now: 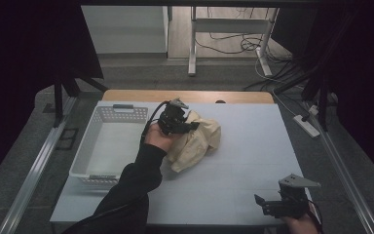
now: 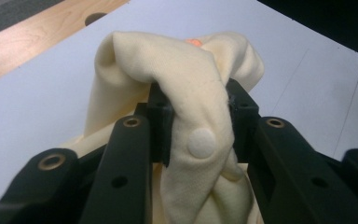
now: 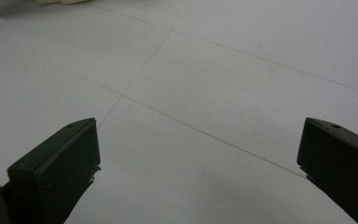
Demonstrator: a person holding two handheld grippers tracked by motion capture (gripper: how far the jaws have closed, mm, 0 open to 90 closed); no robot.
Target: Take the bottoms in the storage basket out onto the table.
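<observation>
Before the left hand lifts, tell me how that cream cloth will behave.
Probably floppy: the cream cloth bunches in soft folds between the left tool's jaws. Likely light, since a pinched fold holds it. The loose part on the table may trail and drag toward the white basket.

A lab recording bay: black curtains (image 1: 29, 48) at nine and three o'clock, loose cables (image 1: 233, 44) on the floor at twelve.

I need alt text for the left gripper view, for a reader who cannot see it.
The left gripper's two black jaws are shut on a bunched cream-yellow cloth garment with a round white snap button. Behind it lies the pale blue-white table top with its wooden edge.
</observation>
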